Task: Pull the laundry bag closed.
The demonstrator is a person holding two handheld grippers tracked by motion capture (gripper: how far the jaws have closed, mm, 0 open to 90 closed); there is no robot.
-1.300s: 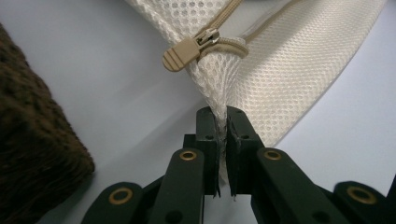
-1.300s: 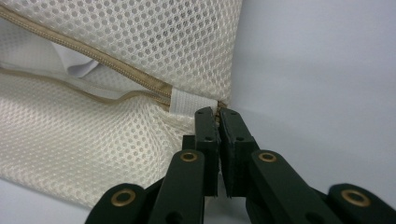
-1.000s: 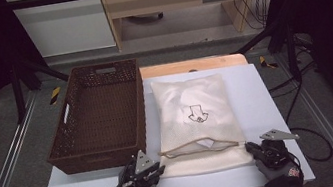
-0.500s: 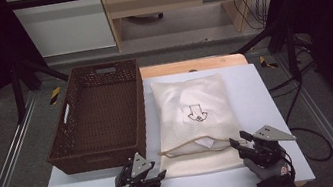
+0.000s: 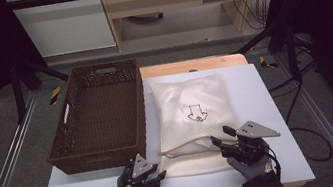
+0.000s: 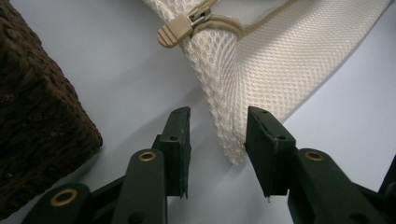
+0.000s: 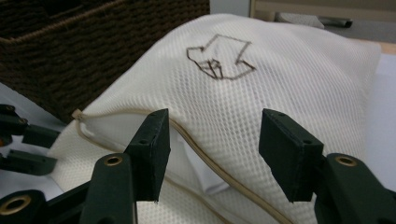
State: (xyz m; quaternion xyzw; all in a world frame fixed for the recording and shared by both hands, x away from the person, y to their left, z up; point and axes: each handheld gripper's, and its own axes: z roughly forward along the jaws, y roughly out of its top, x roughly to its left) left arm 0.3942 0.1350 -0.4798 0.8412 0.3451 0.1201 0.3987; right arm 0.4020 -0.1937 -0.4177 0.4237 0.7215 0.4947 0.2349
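Cream mesh makes up the bag (image 5: 194,119), a flat zippered pouch with a dark outline drawing on its top face; it lies on the white bench (image 5: 280,121) just right of the basket (image 5: 97,117), its open mouth toward us. Along that mouth runs a tan zipper (image 7: 219,172), parted so that pale cloth shows inside.

From above, we see both hands at the near edge: our left tongs (image 5: 160,175) at the bag's near left corner, our right tongs (image 5: 219,135) over its near right part. The left gripper view gives us what the high view cannot: the weave up close, the tan zipper pull (image 6: 175,31) lying at the corner, and the bag's corner fold sitting between the jaws of the left tongs (image 6: 217,149). These have just been closing, yet a gap remains beside the left jaw, so they are released. In the right gripper view the right tongs (image 7: 212,154) stand wide above the mesh, having just been opening, with nothing gripped; the drawing (image 7: 219,58) lies beyond them.

Bare bench runs right of the bag and along the near edge. On the left, the basket wall stands near the bag's long side.
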